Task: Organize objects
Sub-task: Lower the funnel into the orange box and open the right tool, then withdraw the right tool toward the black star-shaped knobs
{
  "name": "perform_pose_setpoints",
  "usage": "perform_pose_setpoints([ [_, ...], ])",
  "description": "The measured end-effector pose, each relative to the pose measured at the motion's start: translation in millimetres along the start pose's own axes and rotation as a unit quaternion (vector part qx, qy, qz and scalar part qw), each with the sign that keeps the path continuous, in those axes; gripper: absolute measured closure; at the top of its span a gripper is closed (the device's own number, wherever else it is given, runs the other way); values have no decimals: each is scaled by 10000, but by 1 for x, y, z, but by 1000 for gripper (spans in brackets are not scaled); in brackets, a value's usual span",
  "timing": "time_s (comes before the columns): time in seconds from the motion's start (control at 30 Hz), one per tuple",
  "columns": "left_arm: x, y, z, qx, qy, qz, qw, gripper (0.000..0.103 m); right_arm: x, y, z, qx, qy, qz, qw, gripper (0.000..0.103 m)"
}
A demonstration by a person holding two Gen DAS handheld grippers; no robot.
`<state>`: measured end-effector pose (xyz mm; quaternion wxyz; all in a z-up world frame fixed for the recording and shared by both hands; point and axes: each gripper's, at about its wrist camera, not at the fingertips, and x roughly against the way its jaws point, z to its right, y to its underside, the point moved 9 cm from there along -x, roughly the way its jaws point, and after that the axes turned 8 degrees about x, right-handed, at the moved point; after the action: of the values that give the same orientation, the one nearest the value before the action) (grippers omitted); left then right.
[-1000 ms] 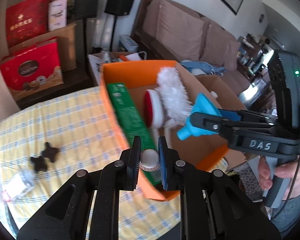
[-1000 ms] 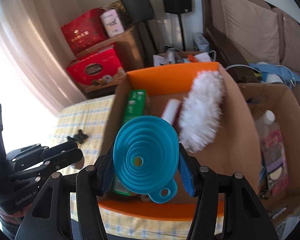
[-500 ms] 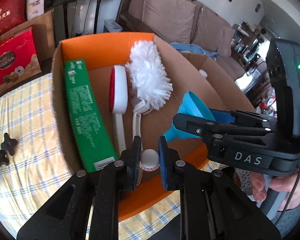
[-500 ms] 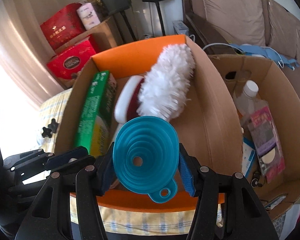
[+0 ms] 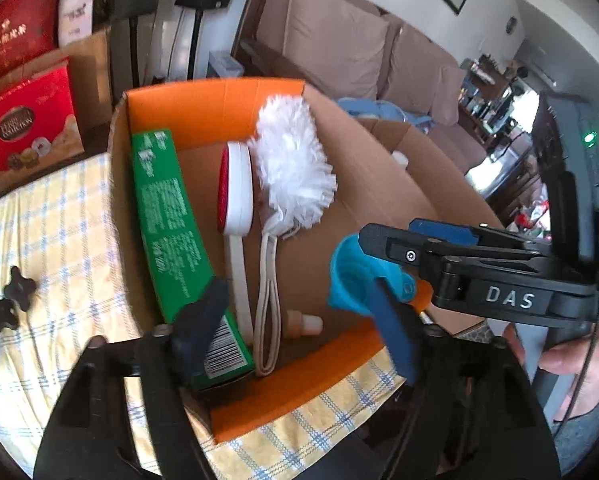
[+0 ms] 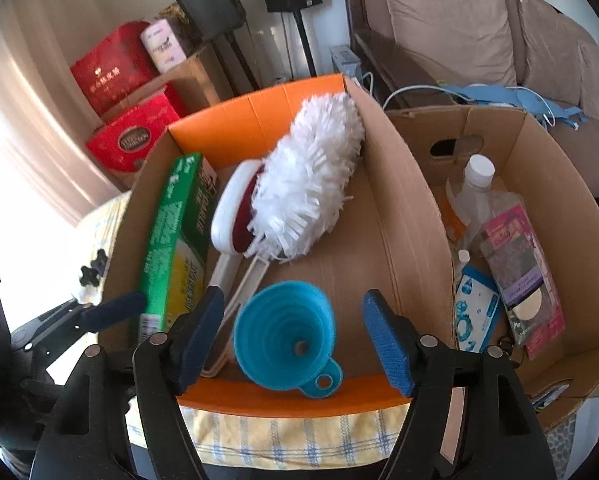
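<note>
Both grippers' jaws have just been opening over an orange-edged cardboard box (image 6: 255, 120). The right gripper (image 6: 295, 340) stands wide around a blue funnel (image 6: 285, 340), pads clear of it. Beyond the spread left gripper (image 5: 295, 332) a small bottle (image 5: 305, 323) lies inside, beside a green carton (image 5: 167, 216), red brush (image 5: 235, 188) and white duster (image 5: 295, 168).

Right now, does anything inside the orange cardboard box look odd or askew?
Little stands out. The small white-capped bottle lies on its side on the box floor, and the blue collapsible funnel sits tilted against the near wall.
</note>
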<state>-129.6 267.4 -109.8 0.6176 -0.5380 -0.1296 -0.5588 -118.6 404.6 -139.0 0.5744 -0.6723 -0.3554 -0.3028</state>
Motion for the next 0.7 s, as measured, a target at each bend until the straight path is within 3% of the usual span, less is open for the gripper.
perform_pose_setpoints([
  [0.3, 44, -13, -26, 146, -276, 371, 9988, 1, 19, -11, -20, 230, 52, 261, 9994, 18],
  [0.7, 96, -2, -99, 531, -709, 664, 9939, 0, 25, -19, -84, 725, -343, 388, 9960, 18],
])
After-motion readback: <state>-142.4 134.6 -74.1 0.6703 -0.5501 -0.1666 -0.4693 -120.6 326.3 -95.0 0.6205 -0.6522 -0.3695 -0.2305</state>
